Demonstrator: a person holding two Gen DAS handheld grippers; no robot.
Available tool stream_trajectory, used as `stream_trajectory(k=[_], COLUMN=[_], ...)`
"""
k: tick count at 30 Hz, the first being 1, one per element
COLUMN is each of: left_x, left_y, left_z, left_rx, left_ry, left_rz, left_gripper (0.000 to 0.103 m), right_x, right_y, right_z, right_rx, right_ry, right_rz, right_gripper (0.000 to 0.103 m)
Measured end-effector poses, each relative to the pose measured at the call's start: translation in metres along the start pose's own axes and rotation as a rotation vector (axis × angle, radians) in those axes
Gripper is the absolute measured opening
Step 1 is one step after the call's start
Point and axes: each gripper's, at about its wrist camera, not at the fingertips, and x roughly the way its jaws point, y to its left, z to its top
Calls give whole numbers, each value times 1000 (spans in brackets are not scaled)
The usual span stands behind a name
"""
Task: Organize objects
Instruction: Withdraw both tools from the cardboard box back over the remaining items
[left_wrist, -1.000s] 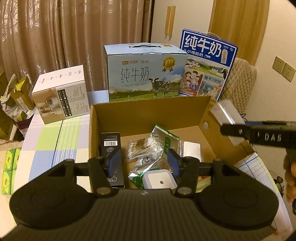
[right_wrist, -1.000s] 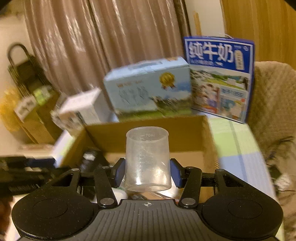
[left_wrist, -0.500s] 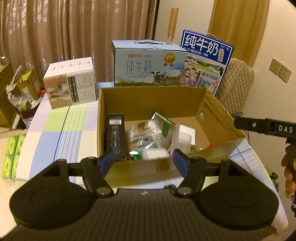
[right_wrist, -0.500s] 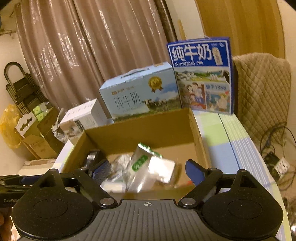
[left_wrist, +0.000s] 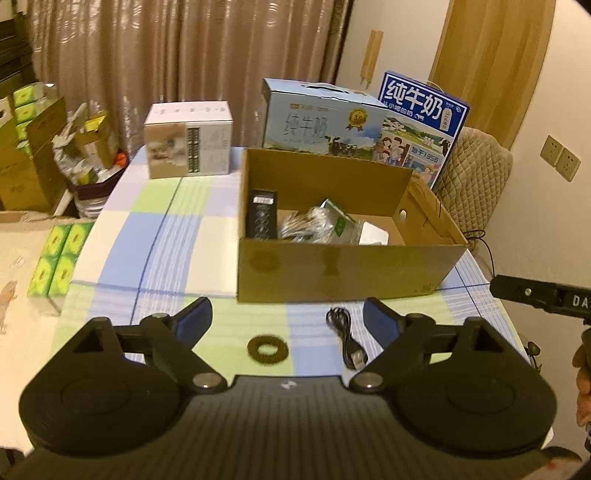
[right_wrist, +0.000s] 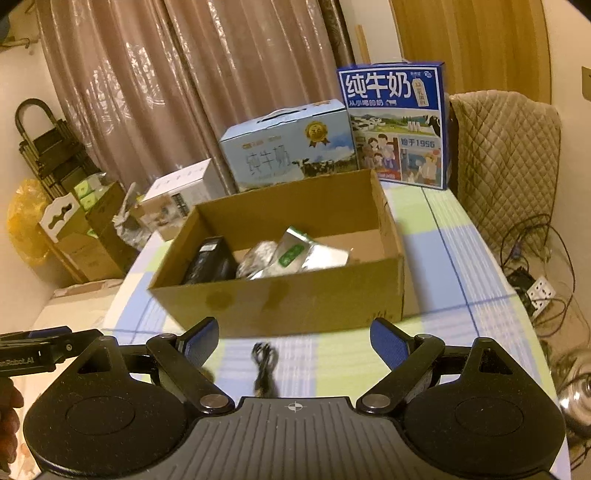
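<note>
Checked cloth on the desk (left_wrist: 173, 236), curtains behind, milk cartons at the back. Two loose items were left on the cloth in front of the cardboard box (left_wrist: 343, 269): a coiled black USB cable (left_wrist: 345, 338) and a dark ring (left_wrist: 267, 348), possibly a hair tie, hard to be sure.

Cable lay just ahead of the left tongs (left_wrist: 286, 323), right of their centre line, close to the right finger; long axis ran roughly along the pointing direction, plug end nearest the camera. In the right wrist view the same cable (right_wrist: 264, 365) sat left of centre between the fingers of the right tongs (right_wrist: 293, 341), again lengthwise. Ring lay nearly dead centre ahead of the left tongs, flat, apart from the cable; in the right view it was mostly hidden behind the left finger.

Judgement: left hand is better placed for the ring, right hand for the cable. A grasp across the cable's short side needs no wrist roll.

Left tongs: jaws had just been opening further, stood wide apart, nothing between the pads. Right tongs: spread wide after opening, empty, touching nothing.

Box already held a black carton (left_wrist: 262, 214), foil pouches (left_wrist: 319, 225) and a white item.
</note>
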Motion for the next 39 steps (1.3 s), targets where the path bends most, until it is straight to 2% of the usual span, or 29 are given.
stream_trajectory(k=[12,15,30,39], left_x=[-56,-63,-60,-56], left_y=[0,-2,-6,-6], left_z=[-37,-46,-84,-88], left_rx=[-11,2,4,7], left_ry=[-18,-17,37,48], left_rz=[43,64,58,57], left_gripper=[102,102,102,102], right_x=[-44,-47,-44,-39], right_y=[39,42,38,37], right_z=[-45,-55,-95,-97], right_rx=[-65,-82,-95,-91], right_ry=[14,24,95,107], right_rz=[3,-4,-39,-37], right_gripper=[86,86,86,86])
